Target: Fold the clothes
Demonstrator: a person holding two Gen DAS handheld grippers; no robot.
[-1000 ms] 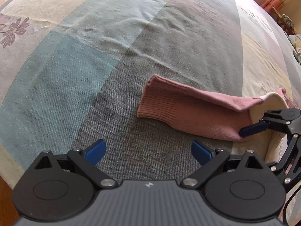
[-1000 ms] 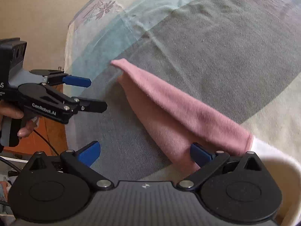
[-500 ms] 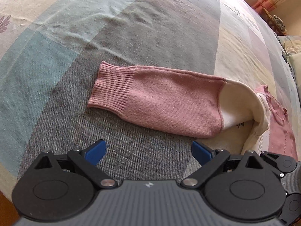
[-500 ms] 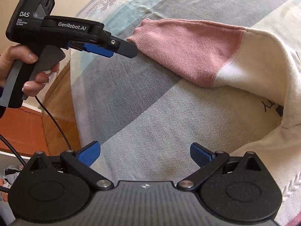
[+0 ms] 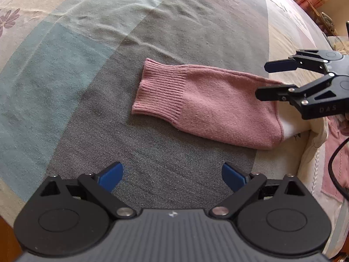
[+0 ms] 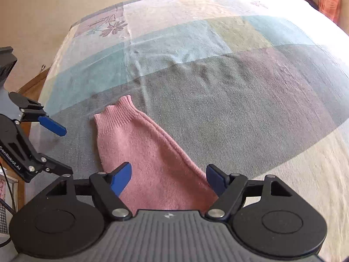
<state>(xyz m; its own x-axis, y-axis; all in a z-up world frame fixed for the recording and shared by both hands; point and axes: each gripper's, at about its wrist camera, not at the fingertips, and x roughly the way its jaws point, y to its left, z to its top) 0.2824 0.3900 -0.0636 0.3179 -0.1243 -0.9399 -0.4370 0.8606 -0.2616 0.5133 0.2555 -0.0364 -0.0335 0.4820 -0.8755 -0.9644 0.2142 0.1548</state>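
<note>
Hovering steeply downward, left gripper fingers spread; right gripper fingers closing astride pink sleeve.

The right gripper has moved back over the pink sleeve and its jaws are closing, with the sleeve below them. The sleeve now lies flat and spread, not bunched like one second ago.

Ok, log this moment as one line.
stage: sleeve fold | pink sleeve: flat on bedspread | left gripper: open, empty | right gripper: closing over sleeve, not gripping
</note>
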